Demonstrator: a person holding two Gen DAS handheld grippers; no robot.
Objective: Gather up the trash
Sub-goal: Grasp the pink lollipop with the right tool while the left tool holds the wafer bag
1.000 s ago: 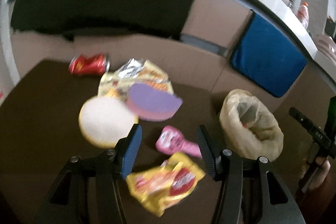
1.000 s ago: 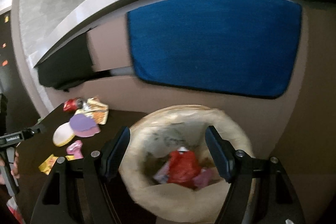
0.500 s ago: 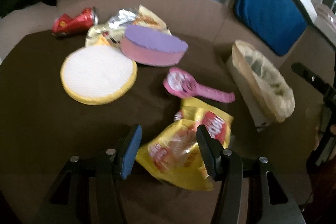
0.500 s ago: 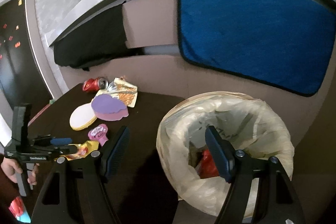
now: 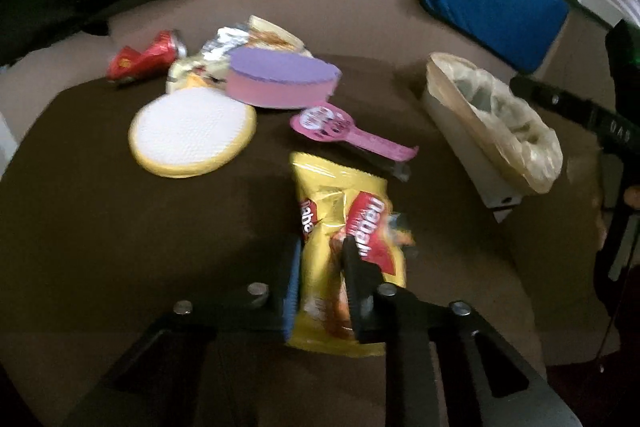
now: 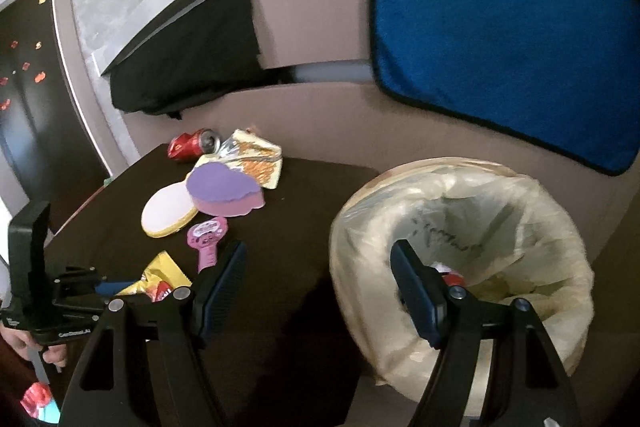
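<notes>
Dark brown worktop (image 5: 100, 227), bin (image 6: 460, 247) at its right edge. Left tongs (image 5: 320, 259) just closed on yellow snack bag (image 5: 344, 227), pinched near its lower end. Right tongs (image 6: 320, 275) wide, empty, before the bin. Next probably: lift bag, carry right, clear of pink spoon (image 5: 344, 131), over bin rim. Open room between.

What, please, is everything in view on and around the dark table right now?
Yellow crinkled snack bag: one, table front, in left gripper.
Pink plastic spoon-shaped wrapper: one, behind bag.
Purple-topped pink sponge: one, mid table.
Round white pad with yellow rim: one, left of sponge.
Foil snack wrappers: a few, silver and yellow, far edge.
Crushed red can: one, far left.
Bin with beige liner: one, beside table.
Blue cloth: one, behind.
Left gripper: shut on bag.
Right gripper: open, empty.
</notes>
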